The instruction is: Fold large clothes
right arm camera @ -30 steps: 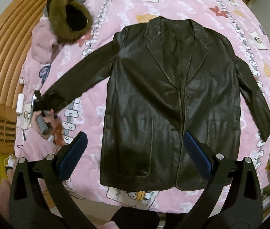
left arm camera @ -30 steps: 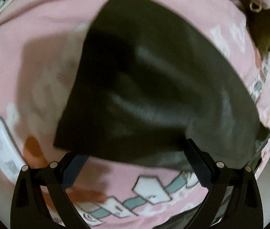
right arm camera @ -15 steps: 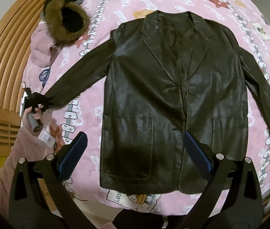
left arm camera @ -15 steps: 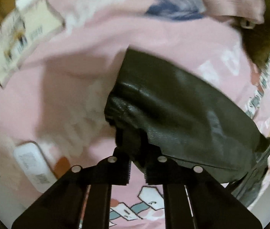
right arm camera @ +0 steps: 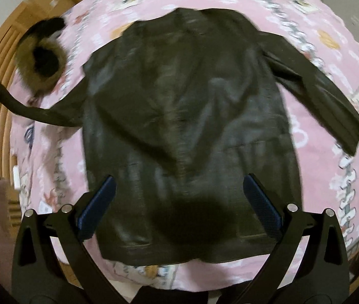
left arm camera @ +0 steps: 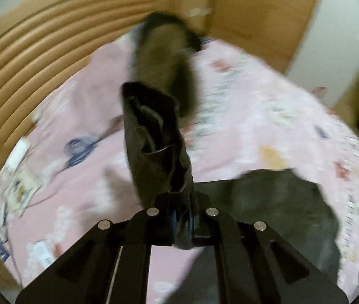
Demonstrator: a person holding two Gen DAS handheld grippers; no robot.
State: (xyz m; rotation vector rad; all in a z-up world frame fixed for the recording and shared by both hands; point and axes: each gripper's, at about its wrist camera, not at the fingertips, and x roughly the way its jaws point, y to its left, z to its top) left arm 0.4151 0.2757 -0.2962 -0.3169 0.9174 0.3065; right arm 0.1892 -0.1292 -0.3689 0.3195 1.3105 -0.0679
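Observation:
A dark leather jacket (right arm camera: pixel 187 126) lies front up on the pink bedspread (right arm camera: pixel 313 33), its right sleeve (right arm camera: pixel 326 91) spread out to the side. My left gripper (left arm camera: pixel 182 225) is shut on the cuff of the jacket's left sleeve (left arm camera: pixel 154 139) and holds it lifted off the bed; in the right wrist view that sleeve (right arm camera: pixel 40 111) rises toward the left edge. My right gripper (right arm camera: pixel 178 202) is open and empty, hovering above the jacket's lower hem.
A fur-trimmed dark garment (right arm camera: pixel 42 60) lies at the bed's far left corner, also in the left wrist view (left arm camera: pixel 164 58). A wooden ribbed headboard (left arm camera: pixel 27 58) borders the bed. A small white object (right arm camera: pixel 16 177) lies near the left edge.
My left gripper closed on the sleeve cuff and has lifted it up off the bed. My right gripper has moved lower and closer over the jacket, still open.

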